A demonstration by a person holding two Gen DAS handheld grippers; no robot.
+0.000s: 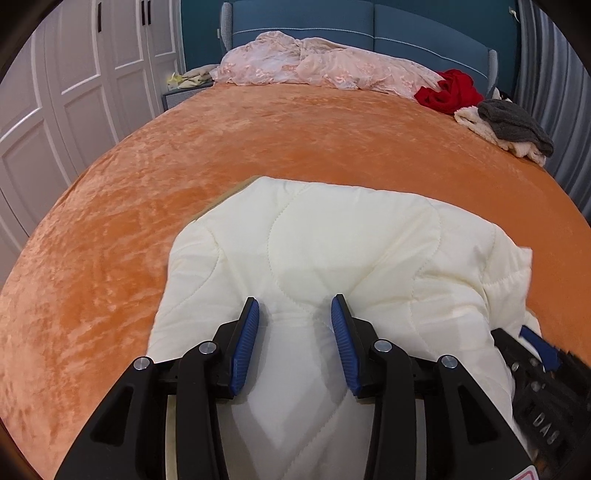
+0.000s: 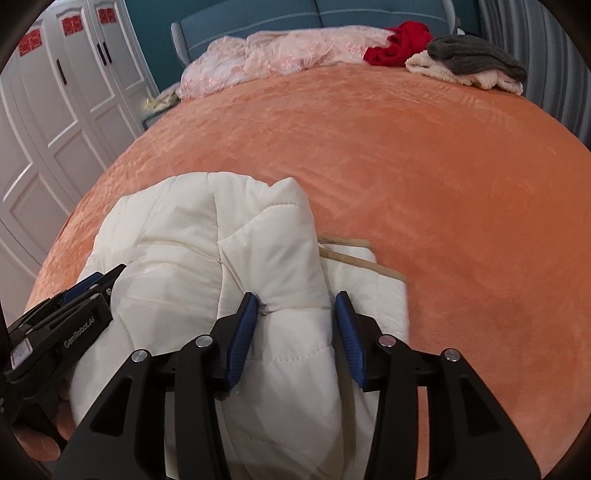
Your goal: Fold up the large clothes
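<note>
Closest to me, the left gripper (image 1: pixel 294 306) sits over the cream quilted coat (image 1: pixel 332 251), jaws spread wide with fabric lying slack between them, gripping nothing that I can see. Just beside it the right gripper (image 2: pixel 296 304) is likewise open, though a puffy fold bulges between its pads (image 2: pixel 242 334) and touches them. The coat lies bunched at the near edge of the orange bedspread (image 1: pixel 258 140), already doubled into a thick bundle; it looks to me partly folded, with squaring and flattening left. Beyond is open bedspread, nothing in the way. Far off, by the blue headboard (image 1: pixel 369 29), lie a pink lace garment (image 1: pixel 314 66), a red garment (image 1: pixel 450 90) and a grey knit (image 1: pixel 513 125) over something cream, probably waiting their turn.
</note>
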